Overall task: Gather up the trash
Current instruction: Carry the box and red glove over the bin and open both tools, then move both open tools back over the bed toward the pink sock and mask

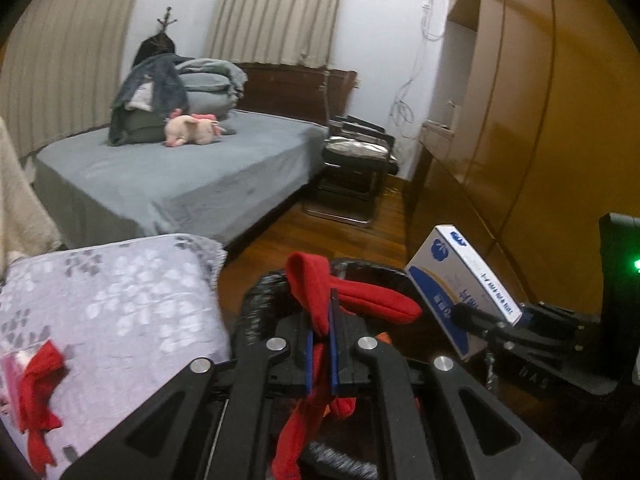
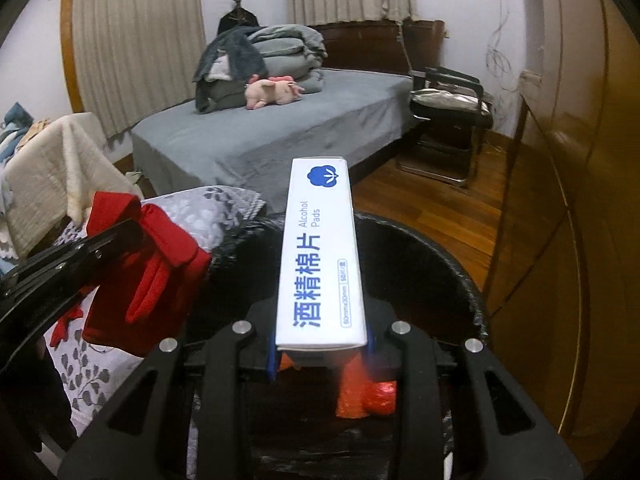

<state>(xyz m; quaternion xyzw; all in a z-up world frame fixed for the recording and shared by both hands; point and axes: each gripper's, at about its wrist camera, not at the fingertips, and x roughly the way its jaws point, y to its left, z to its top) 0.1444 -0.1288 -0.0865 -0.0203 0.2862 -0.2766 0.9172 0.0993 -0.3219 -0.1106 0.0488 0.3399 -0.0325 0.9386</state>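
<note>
Left tongs (image 1: 322, 344) pinch a red glove (image 1: 340, 300) btwn the blue pads, fingers nearly pressed together on the fabric; part of the glove folds up over the tips, rest dangles below. Right tongs (image 2: 322, 354) clamp the near end of a white box of alcohol pads (image 2: 320, 256), w/ the box sticking out fwd and up along the fingers. Both held things hang over the open mouth of a black-lined trash bin (image 2: 460, 272), the glove at its left rim, the box over its middle. Inside the bin, under the box, sits orange-red crumpled stuff (image 2: 366, 392); can't tell what it is. Just left of the bin is a surface w/ a grey floral cloth (image 1: 120, 300), and a second red glove (image 1: 40, 392) lies on it near the left edge of the left wrist view. Beyond, a bed w/ grey sheet (image 1: 180, 176) carries folded bedding (image 1: 208, 80) and a pink plush toy (image 1: 192, 130). Beside the bed stands a black chair (image 1: 356, 160) on wood floor (image 1: 340, 236). Right side is a brown wardrobe (image 1: 540, 120).
</note>
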